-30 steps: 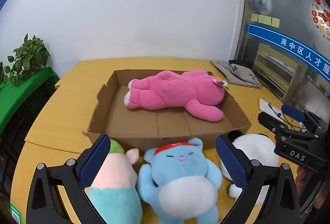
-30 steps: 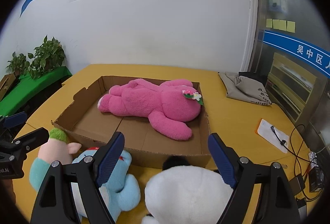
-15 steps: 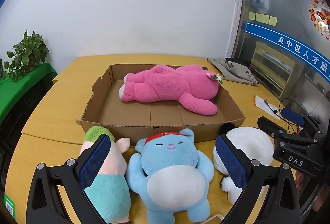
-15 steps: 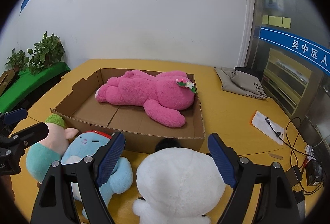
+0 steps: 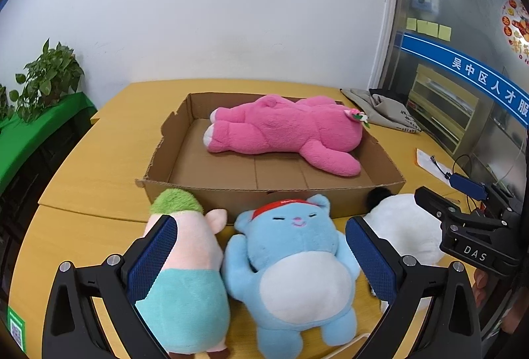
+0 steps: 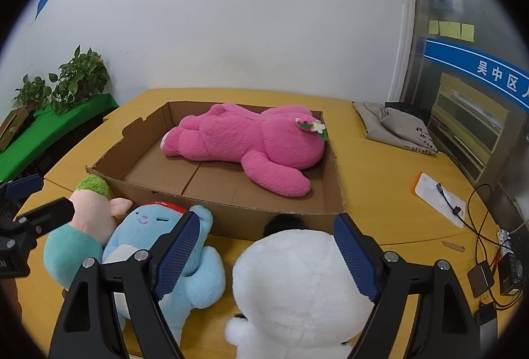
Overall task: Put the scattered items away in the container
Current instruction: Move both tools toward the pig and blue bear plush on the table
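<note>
Blue-padded, the left claw (image 5: 261,254) gapes wide over the blue plush (image 5: 291,273), holding nothing. The right claw (image 6: 266,254) is equally spread above the white plush (image 6: 297,289), also empty. Left of the blue one lies a pink-and-teal plush (image 5: 185,279). Just beyond, the cardboard box (image 5: 251,190) on the yellow desk (image 5: 92,173) holds a pink bear (image 5: 284,132).

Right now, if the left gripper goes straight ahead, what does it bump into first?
Probably the blue plush: it lies between the open left gripper's fingers, right ahead. Beyond it stands the box wall. Depth is hard to judge.
</note>
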### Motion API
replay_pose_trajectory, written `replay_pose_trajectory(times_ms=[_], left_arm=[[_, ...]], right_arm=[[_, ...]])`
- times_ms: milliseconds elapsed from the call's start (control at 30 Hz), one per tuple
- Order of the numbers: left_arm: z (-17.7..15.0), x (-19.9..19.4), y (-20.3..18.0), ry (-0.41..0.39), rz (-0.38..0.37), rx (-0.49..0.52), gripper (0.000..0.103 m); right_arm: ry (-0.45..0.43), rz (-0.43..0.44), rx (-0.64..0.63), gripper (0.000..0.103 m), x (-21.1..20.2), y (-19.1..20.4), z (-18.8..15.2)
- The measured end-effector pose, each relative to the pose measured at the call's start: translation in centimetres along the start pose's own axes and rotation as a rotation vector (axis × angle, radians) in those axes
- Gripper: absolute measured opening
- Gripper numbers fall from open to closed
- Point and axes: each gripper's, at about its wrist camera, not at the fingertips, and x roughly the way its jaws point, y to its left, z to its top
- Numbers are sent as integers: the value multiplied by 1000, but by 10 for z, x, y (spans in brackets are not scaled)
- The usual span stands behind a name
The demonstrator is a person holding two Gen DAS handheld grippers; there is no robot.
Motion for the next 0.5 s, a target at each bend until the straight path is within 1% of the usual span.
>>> replay_pose_trajectory(times_ms=[167,233,333,433,500], left_arm=[[-11,4,20,30,11,-28,103],[-16,5,32,47,12,-50,103],[-24,4,50,63,26,-73,103],[-30,4,66,79,56,-80,103],[-35,6,77,92,71,-85,103]], right_arm=[[13,-8,1,83,2,0,-2],[19,4,8,83,3,1,-4],[34,85,3,83,5,12,-7],[51,218,-4,83,6,33,-9],[48,263,-38,83,5,50,-11]])
